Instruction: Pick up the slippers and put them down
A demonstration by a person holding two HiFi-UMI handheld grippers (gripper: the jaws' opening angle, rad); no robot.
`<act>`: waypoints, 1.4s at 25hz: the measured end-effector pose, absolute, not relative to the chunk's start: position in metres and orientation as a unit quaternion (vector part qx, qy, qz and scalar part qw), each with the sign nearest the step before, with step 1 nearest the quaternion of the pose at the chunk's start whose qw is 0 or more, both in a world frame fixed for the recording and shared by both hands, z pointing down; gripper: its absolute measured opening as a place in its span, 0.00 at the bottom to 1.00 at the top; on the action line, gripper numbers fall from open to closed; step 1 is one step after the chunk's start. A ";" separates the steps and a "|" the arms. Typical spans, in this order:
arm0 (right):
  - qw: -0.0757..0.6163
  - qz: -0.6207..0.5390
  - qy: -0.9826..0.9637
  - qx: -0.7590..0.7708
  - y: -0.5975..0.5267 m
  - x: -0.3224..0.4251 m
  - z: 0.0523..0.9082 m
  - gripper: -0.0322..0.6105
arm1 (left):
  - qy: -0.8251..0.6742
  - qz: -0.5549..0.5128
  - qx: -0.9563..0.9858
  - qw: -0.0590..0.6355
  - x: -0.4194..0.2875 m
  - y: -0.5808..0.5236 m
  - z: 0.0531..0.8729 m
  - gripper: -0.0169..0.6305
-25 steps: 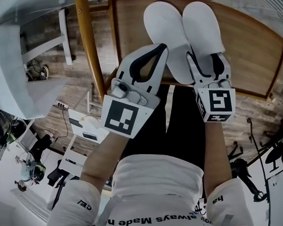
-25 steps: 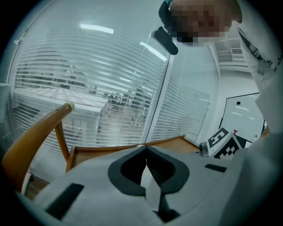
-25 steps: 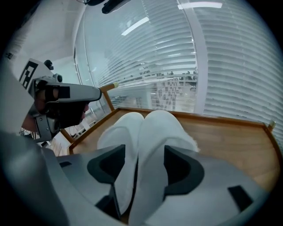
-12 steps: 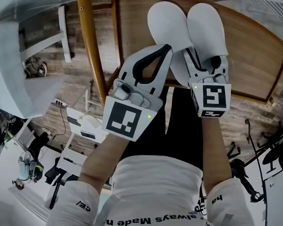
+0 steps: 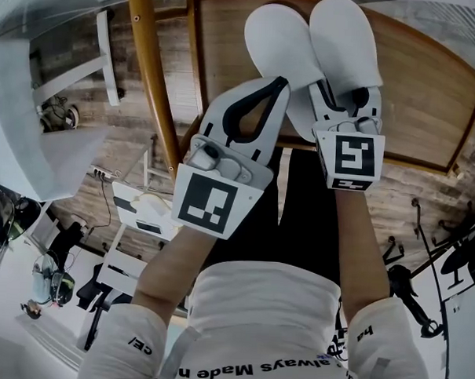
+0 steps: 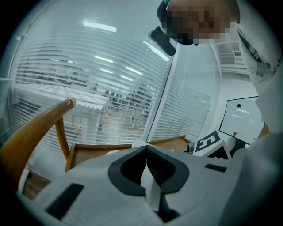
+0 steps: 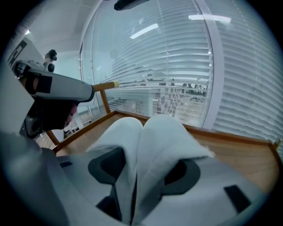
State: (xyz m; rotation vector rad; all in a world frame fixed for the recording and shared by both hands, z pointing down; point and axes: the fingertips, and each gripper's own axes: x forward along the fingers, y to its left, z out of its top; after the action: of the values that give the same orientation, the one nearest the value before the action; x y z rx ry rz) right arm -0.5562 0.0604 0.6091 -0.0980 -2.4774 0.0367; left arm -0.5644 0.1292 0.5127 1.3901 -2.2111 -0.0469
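Note:
Two white slippers point(image 5: 310, 47) are pressed sole to sole, and my right gripper point(image 5: 345, 101) is shut on their heel ends. They point away from me over the wooden chair seat point(image 5: 430, 91); I cannot tell whether they touch it. In the right gripper view the slippers point(image 7: 152, 132) rise between the jaws of the right gripper point(image 7: 141, 165). My left gripper point(image 5: 283, 81) hangs just left of them, jaws shut tip to tip with nothing held. The left gripper view shows the left gripper point(image 6: 146, 148) closed above the seat point(image 6: 101, 150).
The curved wooden chair back point(image 5: 148, 71) runs along the seat's left side, close to the left gripper. A raised wooden rim point(image 7: 230, 134) edges the seat. Window blinds point(image 7: 177, 57) stand behind. White furniture point(image 5: 21, 97) and cables lie on the plank floor at left.
The right gripper with the slippers has shifted slightly left and farther over the seat and rolled a little. The left gripper has stayed put.

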 end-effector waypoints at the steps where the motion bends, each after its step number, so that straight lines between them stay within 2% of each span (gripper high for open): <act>1: 0.325 0.011 -0.945 -0.037 0.060 -0.557 0.609 0.42 | -0.817 -0.018 0.514 0.262 -0.564 0.129 0.513 0.05; 13: 0.311 0.008 -0.950 -0.031 0.058 -0.560 0.598 0.21 | -0.821 -0.024 0.508 0.259 -0.566 0.131 0.507 0.04; 35: 0.273 0.025 -0.962 -0.004 0.034 -0.552 0.530 0.19 | -0.824 -0.027 0.515 0.236 -0.567 0.125 0.461 0.05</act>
State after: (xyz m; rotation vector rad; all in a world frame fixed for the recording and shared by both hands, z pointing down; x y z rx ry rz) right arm -0.5515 0.0339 0.5299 -0.0120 -2.5869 0.0673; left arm -0.5673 0.1247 0.4611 1.4109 -2.2590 -0.0733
